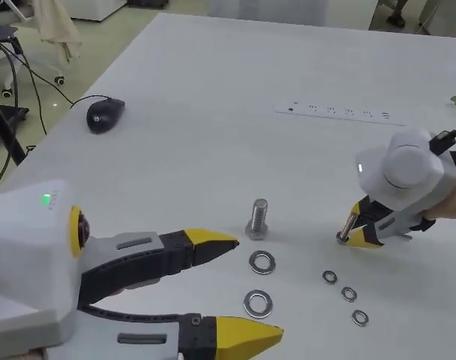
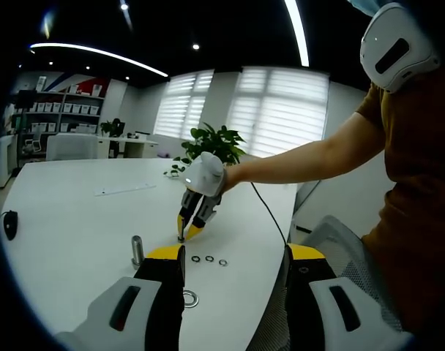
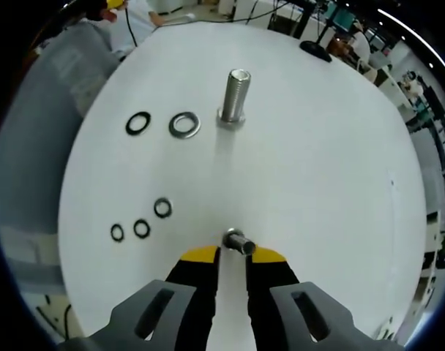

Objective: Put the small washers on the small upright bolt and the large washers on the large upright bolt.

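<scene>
small bolt (image 3: pixel 238 241) in right gripper (image 3: pixel 233 257)

The left tongs (image 2: pixel 233 256) rise from the bottom edge with their yellow-tipped jaws spread wide apart. Beyond them, on the white desk (image 2: pixel 76 208), the large bolt (image 2: pixel 137 250) stands upright. Three small washers (image 2: pixel 209 259) lie in a row to its right. One large washer (image 2: pixel 189 297) lies just beside the left jaw. A person's hand holds the right tongs (image 2: pixel 188 231) tip-down on the desk, with the small bolt (image 2: pixel 181 235) at their tips. A mouse (image 2: pixel 10 223) sits at far left.
</scene>
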Demonstrator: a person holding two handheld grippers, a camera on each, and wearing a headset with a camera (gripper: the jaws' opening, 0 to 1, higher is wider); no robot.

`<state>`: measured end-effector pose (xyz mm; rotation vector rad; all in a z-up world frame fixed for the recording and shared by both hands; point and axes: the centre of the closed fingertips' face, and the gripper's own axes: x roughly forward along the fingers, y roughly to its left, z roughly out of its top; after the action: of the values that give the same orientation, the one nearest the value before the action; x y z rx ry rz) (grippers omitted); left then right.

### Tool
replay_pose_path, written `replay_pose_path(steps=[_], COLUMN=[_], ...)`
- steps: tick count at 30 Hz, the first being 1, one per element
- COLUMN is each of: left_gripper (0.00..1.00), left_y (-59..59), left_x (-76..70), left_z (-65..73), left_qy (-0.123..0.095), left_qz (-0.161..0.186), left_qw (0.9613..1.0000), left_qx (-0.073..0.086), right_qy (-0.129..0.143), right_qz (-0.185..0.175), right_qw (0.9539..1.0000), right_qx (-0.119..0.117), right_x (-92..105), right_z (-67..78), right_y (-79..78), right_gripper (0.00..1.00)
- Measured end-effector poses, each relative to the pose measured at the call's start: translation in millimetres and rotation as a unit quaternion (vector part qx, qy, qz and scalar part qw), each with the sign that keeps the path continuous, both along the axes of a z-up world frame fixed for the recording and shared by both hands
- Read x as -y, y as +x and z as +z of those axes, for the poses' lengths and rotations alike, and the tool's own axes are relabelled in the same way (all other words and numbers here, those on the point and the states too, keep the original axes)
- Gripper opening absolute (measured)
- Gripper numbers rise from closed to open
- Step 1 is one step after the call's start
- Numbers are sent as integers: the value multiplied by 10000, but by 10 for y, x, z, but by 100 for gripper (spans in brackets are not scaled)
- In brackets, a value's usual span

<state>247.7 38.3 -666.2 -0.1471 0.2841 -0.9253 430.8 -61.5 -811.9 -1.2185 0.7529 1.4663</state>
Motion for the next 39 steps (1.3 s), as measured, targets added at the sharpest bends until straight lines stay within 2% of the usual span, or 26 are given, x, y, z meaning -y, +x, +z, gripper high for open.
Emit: replay_pose_path(steps=[10, 18, 26, 32, 39], left_gripper=[54, 54, 54, 54, 54], left_y=[-45, -127, -199, -260, -321], left_x=[69, 117, 126, 163, 194], left_z=[97, 170, 248, 280, 320], left_qy=[33, 78, 98, 132, 110], left_qz=[-27, -87, -140, -261, -365], left_qw=[9999, 9997, 9993, 9987, 9980], left_qx=[101, 200, 329, 423, 498], right_qy=[-45, -107, -169, -152, -88], right_qz=[-89, -104, -135, -257, -379], right_qw=[9999, 9997, 9998, 9992, 9984], right_qx=[124, 196, 42, -265, -409], right_x=[134, 246, 347, 367, 323], right_z=[130, 226, 182, 103, 37], right_y=[-61, -216, -525, -855, -1042], right_gripper=[14, 15, 15, 16, 17])
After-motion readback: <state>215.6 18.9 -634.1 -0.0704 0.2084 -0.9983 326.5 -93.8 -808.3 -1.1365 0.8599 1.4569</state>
